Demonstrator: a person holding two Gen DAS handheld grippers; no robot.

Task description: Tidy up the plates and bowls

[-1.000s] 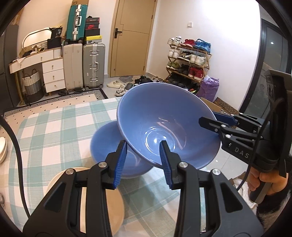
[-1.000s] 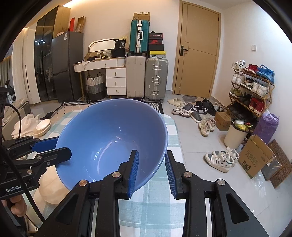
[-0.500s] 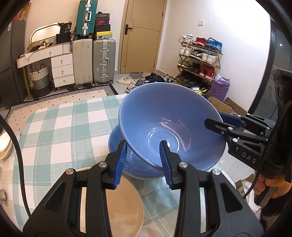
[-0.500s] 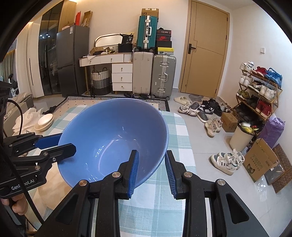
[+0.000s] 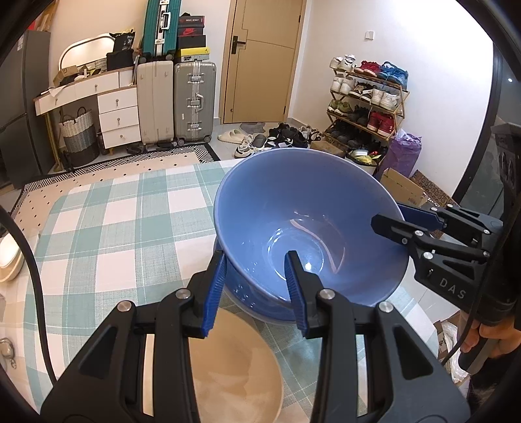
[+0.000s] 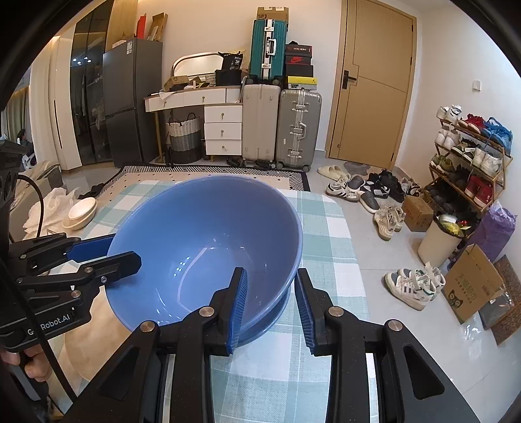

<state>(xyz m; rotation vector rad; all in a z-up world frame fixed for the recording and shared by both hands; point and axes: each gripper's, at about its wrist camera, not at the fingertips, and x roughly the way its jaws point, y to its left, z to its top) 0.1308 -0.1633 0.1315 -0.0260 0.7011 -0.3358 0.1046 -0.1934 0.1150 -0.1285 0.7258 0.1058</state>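
Both tools, left (image 5: 255, 279) and right (image 6: 270, 302), clamp the tilted blue bowl's (image 5: 309, 227) rim over a second blue bowl (image 5: 250, 299); uneven release risks chipping.

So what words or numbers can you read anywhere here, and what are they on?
"DAS" on the right gripper.
"Robot.AI" on the left gripper; its start is hidden.
"SF" on the cardboard box.
"36" on the black bag.
Shoebox labels: too small to read.
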